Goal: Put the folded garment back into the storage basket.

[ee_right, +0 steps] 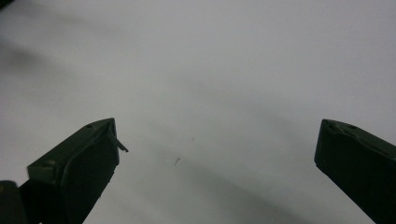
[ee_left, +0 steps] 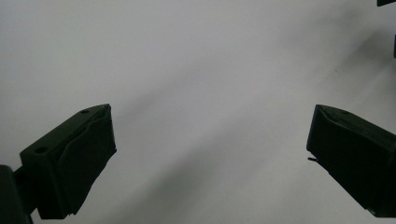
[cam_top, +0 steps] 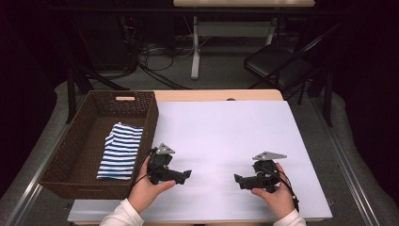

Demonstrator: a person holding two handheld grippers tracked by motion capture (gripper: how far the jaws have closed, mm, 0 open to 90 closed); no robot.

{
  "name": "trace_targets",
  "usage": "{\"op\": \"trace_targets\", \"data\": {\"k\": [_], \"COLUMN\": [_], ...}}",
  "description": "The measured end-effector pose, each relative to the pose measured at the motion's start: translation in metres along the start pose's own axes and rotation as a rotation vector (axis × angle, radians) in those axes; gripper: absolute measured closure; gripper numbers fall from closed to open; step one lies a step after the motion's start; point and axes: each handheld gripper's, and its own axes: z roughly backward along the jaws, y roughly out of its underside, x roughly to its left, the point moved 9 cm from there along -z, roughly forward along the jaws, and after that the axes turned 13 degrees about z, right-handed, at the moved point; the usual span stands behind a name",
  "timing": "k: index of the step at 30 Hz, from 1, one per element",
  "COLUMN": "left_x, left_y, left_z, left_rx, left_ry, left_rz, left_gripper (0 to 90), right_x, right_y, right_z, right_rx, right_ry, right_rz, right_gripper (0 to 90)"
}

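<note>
Resting low over the near edge of the worktop [cam_top: 226,136], your two tools point inward at each other across a bare stretch of pale sheet. Your left hand-held gripper [cam_top: 186,174] sits just right of the basket [cam_top: 89,122]; your right hand-held gripper [cam_top: 237,179] sits well apart from it, toward the sheet's right half. In the left gripper view, the left hand-held gripper [ee_left: 210,140] has its jaws spread wide with nothing between them, only blank sheet. In the right gripper view, the right hand-held gripper [ee_right: 217,149] is likewise spread wide and holds nothing. In both views the outer jaw is cut off by the frame edge, so you cannot see its full length.

The striped cloth [cam_top: 120,150], blue and white and folded, lies inside the woven basket at the worktop's left, against the basket's right wall. Its near end is partly hidden behind the basket's front wall, and the fold layers are too small to make out. Neither tool touches the cloth or the basket.

Your left hand [cam_top: 148,190] and right hand [cam_top: 275,195] enter from the bottom; both sleeves are cut off there. Beyond the worktop, a folding chair [cam_top: 282,66] and floor cables are dim and hard to resolve.
</note>
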Motion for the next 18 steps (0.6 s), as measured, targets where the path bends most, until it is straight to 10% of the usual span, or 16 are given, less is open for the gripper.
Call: {"op": "trace_targets", "data": {"k": [18], "left_x": [0.0023], "left_y": [0.0085], "left_z": [-0.002], "left_rx": [-0.009], "left_ry": [0.008], "left_rz": [0.015], "left_gripper": [1.6], "right_x": [0.003], "right_y": [0.0037], "right_z": [0.0001], "right_rx": [-0.015], "right_ry": [0.004], "right_rz": [0.0], "right_gripper": [0.0]}}
